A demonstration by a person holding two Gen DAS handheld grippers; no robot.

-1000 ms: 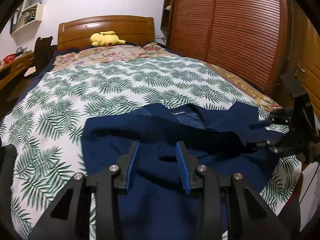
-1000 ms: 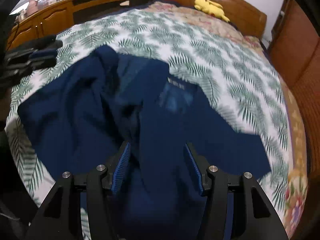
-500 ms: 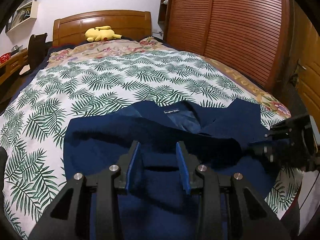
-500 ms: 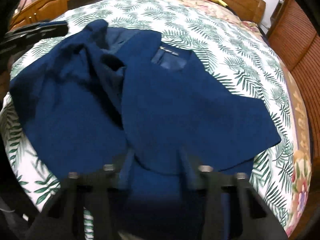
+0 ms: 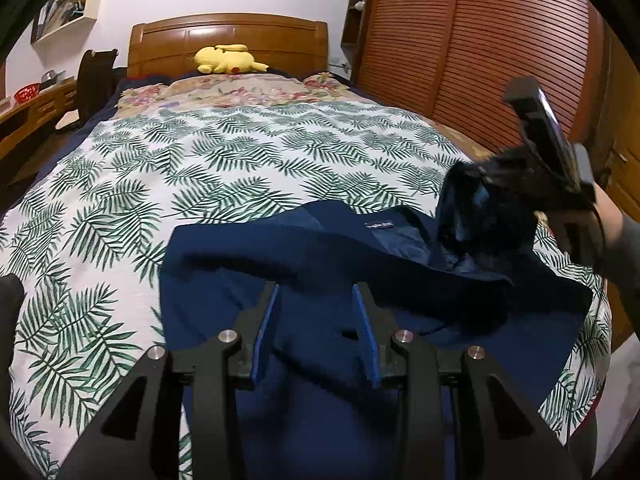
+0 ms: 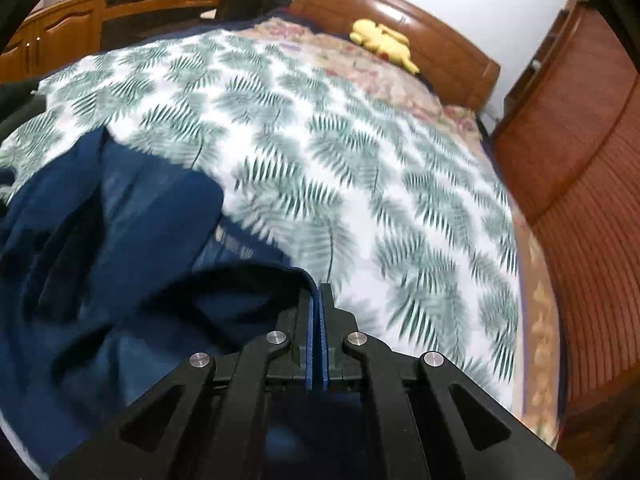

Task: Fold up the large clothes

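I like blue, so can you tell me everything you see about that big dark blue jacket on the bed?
The big dark blue cloth jacket lies rumpled near the foot of the leaf-print bedspread. Its shinier blue lining and a small neck label show at the collar. The right tool is shut on one edge, lifting it off the bed. The left tool hangs open over the middle of the jacket.

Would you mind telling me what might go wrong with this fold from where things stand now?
1. The right gripper pinches only a thin edge of the navy garment; as it lifts, the fabric may slip out.
2. The left gripper hangs open above the cloth, pinning nothing, so the whole garment could drag across the palm-print bedspread instead of folding.
3. The garment already lies bunched near the collar label, so creases may get folded in.
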